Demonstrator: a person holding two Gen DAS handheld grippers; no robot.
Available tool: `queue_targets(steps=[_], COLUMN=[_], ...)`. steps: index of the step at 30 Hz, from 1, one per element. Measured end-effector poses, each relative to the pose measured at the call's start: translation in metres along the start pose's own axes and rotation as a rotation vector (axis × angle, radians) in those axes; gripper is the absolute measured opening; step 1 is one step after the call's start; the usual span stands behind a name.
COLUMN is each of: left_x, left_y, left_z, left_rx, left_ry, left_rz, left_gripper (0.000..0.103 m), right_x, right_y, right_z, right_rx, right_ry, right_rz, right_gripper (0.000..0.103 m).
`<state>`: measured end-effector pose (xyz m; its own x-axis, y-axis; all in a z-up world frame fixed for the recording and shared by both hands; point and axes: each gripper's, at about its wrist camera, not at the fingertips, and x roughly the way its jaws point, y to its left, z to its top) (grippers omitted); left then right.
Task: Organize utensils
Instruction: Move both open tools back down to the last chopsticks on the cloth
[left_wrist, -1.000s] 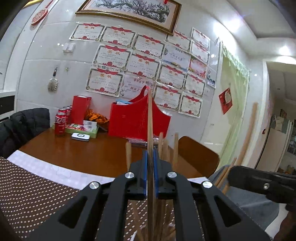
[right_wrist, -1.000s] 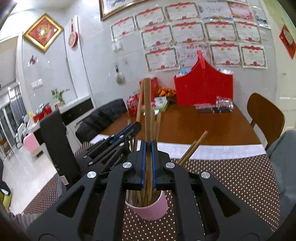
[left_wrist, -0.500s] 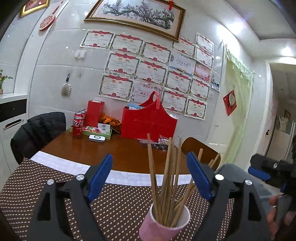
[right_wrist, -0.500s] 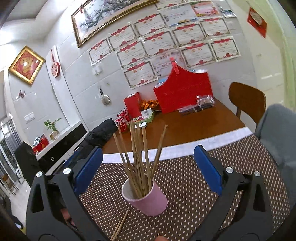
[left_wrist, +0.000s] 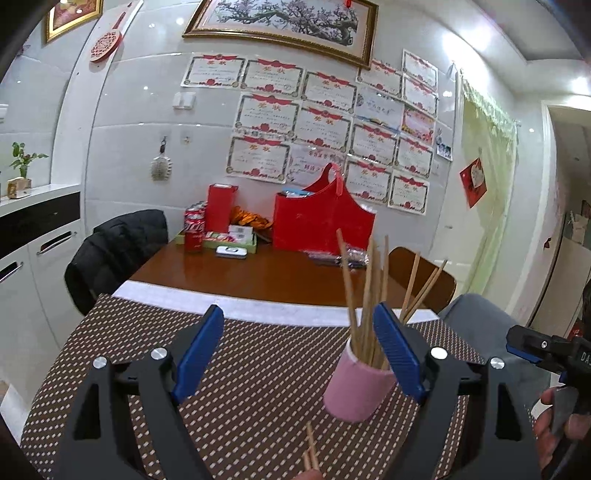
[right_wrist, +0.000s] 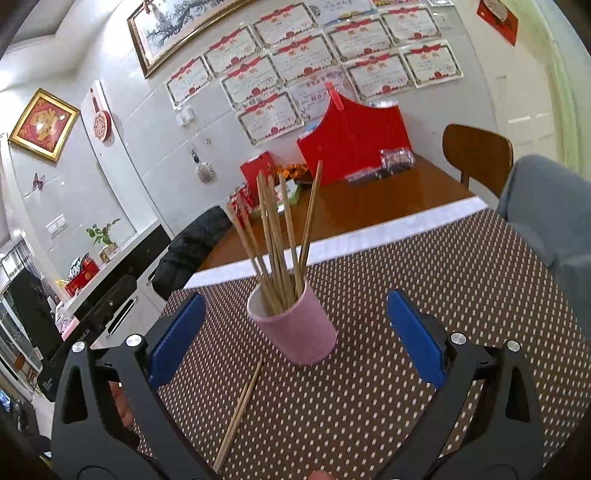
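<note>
While both grippers, left and right, gape empty, the pink cup of chopsticks stands mid-frame (two loose chopsticks lie at its lower left).

The chopsticks look like pale, matt wood, and they stand in a pink cup with a smooth, dull surface, maybe plastic or paper. Two more wooden sticks lie at 7 o'clock from the cup on a woven, rough placemat. The counter is glossy brown wood. Each tool has matt black plastic arms, ribbed blue pads and shiny metal screws. The wall tiles are glossy.
</note>
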<state>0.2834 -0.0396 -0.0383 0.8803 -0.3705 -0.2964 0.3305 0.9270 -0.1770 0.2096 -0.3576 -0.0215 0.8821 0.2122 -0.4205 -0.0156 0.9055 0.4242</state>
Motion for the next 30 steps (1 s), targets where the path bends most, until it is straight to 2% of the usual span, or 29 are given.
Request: queue_targets(steps=[11,18,25,30], left_x=[-0.022,-0.014,-0.003,0.000], left_y=[0.025,0.033,0.021,0.015], left_z=[-0.029,-0.063,-0.110,-0.136], left_rx=[0.016,0.063,0.155,0.191], left_ry=[0.090,0.251,0.442,0.523], left_rz=[0.053,0.072,0.041,0.029], left_gripper=[0.082,0.082,0.082,0.082], right_x=[-0.002,0.004,0.016,0.021], right_y=[0.010,0.020,0.020,0.017], right_z=[-0.035,-0.059,-0.086,-0.102], right_rx=[0.000,-0.028,-0.021,-0.015], right_ry=[0.081,0.156,0.231,0.274], right_rz=[0.002,-0.004,-0.005,-0.016], right_gripper=[0.097,0.097,0.097,0.097])
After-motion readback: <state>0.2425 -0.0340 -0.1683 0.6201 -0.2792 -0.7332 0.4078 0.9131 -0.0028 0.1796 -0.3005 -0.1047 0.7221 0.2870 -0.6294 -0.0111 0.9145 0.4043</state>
